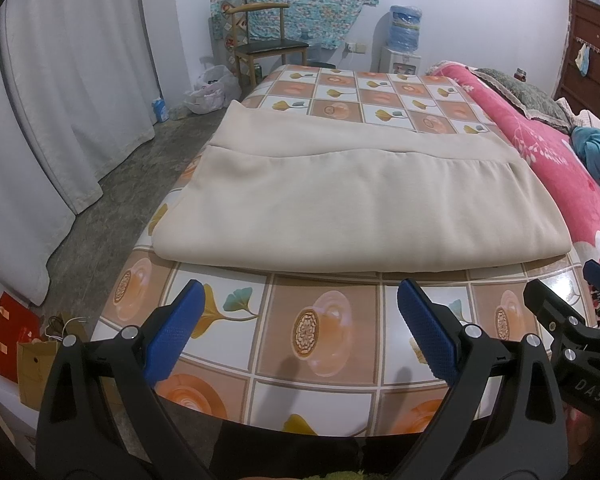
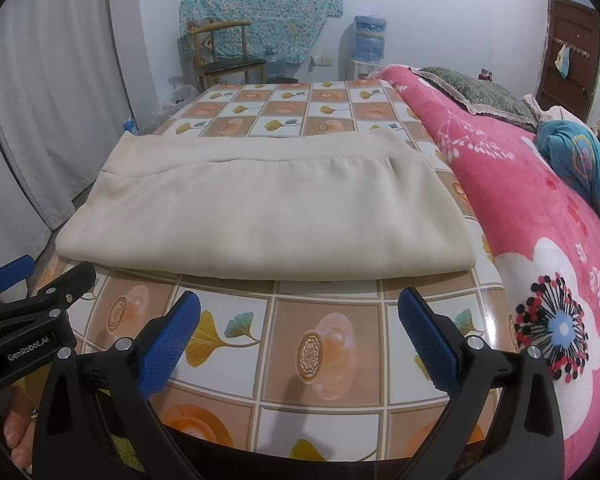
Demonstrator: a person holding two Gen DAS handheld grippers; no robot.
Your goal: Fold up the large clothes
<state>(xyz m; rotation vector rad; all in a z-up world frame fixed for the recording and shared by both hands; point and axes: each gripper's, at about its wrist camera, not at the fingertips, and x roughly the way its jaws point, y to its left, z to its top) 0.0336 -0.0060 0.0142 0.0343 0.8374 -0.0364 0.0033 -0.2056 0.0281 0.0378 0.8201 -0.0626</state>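
Note:
A beige garment (image 1: 332,196) (image 2: 268,208) lies folded into a wide rectangle on a table with a checked orange-and-white cloth (image 1: 324,332) (image 2: 320,340). Its upper layer stops short of the far edge, leaving a band of the lower layer showing. My left gripper (image 1: 300,300) hovers open above the bare cloth just in front of the garment's near edge, with nothing between its blue pads. My right gripper (image 2: 300,312) is also open and empty, at the same distance before that edge. Each gripper shows at the side of the other's view: the right one (image 1: 572,300), the left one (image 2: 48,276).
A bed with a pink floral blanket (image 2: 540,240) borders the table's right side, and a person in blue lies on it (image 2: 580,160). White curtains (image 1: 60,120) hang at left. A wooden chair (image 1: 264,40), a water dispenser (image 1: 404,40) and bags (image 1: 20,344) stand on the floor.

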